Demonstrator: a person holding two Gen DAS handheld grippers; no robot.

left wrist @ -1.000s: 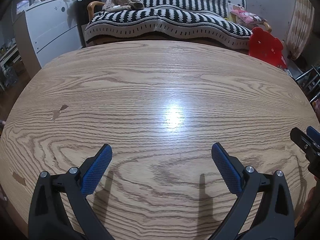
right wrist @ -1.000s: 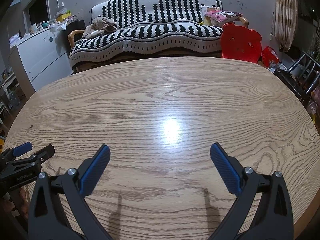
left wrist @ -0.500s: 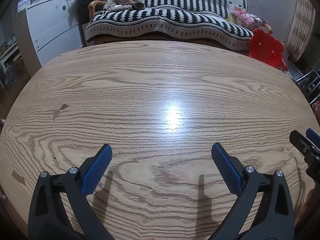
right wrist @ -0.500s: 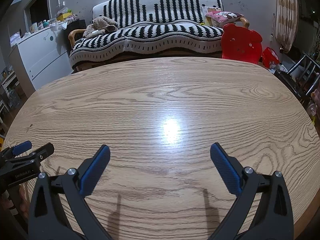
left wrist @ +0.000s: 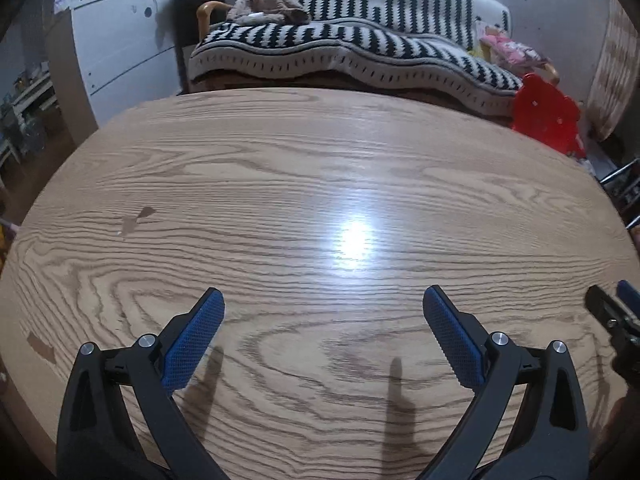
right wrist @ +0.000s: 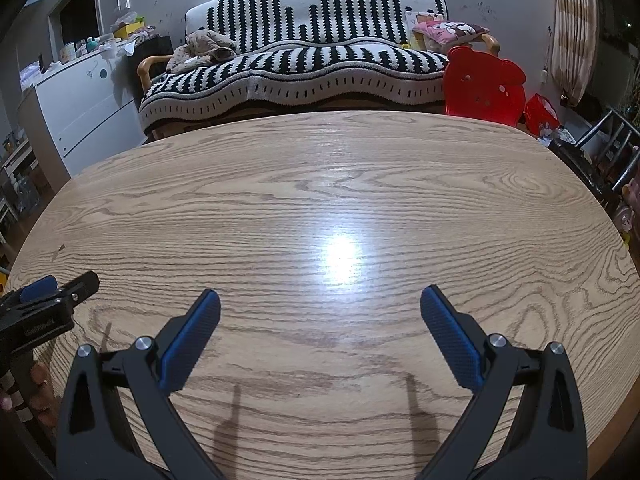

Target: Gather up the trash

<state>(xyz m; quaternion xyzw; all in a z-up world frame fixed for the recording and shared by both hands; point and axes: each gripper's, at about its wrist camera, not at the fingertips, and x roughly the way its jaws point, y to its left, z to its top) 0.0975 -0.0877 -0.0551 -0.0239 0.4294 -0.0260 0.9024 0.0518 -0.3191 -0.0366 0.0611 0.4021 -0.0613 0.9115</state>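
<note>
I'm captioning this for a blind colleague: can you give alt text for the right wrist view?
The right tongs hover open and empty over a wooden table. The left tongs show at the left edge; a striped sofa and red chair stand beyond.

table (right wrist: 280, 208): 1 | grippers: 2 — left gripper (left wrist: 323, 300), right gripper (right wrist: 320, 300) | sofa (right wrist: 304, 64): 1 | red chair (right wrist: 484, 86): 1 | white dresser (right wrist: 84, 112): 1 | pink cushion (right wrist: 450, 32): 1

The table (right wrist: 320, 200) is light oak with dark wavy grain, the sofa cover (right wrist: 304, 60) black-and-white striped, the chair (right wrist: 484, 84) red, the cabinet (right wrist: 84, 108) white, and both grippers' frames black with blue textured pads (left wrist: 452, 336).
</note>
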